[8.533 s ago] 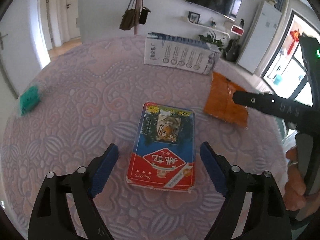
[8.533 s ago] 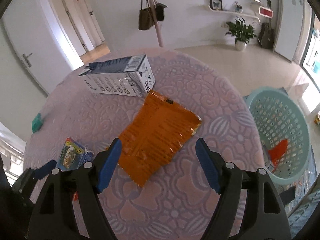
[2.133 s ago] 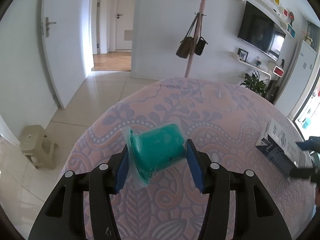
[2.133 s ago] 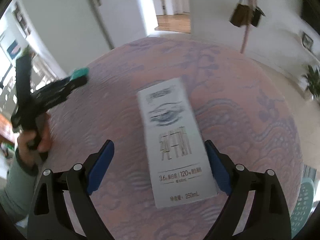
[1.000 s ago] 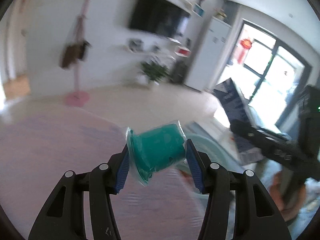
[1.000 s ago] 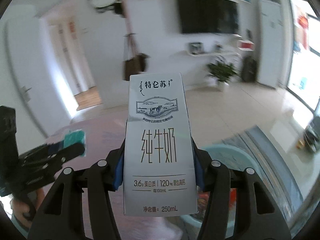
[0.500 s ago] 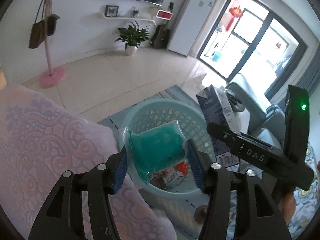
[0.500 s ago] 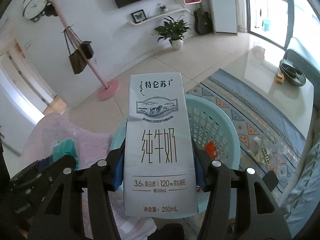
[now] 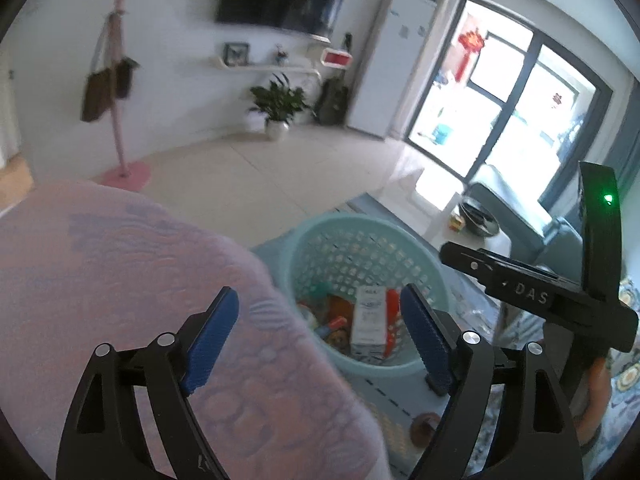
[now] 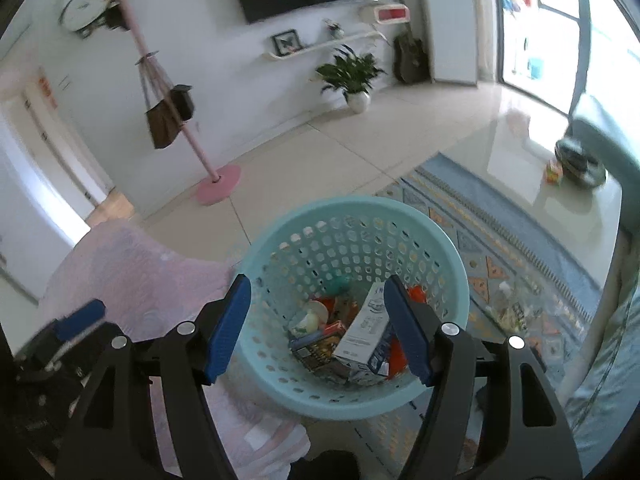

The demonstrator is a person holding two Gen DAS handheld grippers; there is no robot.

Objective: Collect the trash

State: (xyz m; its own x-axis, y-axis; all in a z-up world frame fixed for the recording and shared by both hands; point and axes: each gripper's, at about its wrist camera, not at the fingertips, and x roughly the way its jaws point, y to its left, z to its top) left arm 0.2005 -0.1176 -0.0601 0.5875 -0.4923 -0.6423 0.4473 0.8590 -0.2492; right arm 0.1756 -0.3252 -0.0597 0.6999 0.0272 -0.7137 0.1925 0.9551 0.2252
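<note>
A light blue perforated basket (image 10: pixel 436 240) stands on the floor beside the table; it also shows in the left wrist view (image 9: pixel 304 248). Inside lie the white milk carton (image 10: pixel 362 330), a card box (image 10: pixel 316 350), orange wrappers and other trash. The carton also shows in the left wrist view (image 9: pixel 368 320). My right gripper (image 10: pixel 320 324) is open and empty directly above the basket. My left gripper (image 9: pixel 320 332) is open and empty, over the table edge and the basket. The green packet is a small green patch (image 10: pixel 340 283) among the trash.
The pink patterned tablecloth (image 9: pixel 100 280) covers the table to the left of the basket. A patterned blue rug (image 10: pixel 500 220) lies under the basket. A pink coat stand (image 10: pixel 192 140) with bags, a potted plant (image 10: pixel 352 76) and a grey sofa (image 10: pixel 608 148) stand further off.
Both grippers have opened. The green packet has left my left gripper and the milk carton has left my right gripper; the carton now lies in the basket.
</note>
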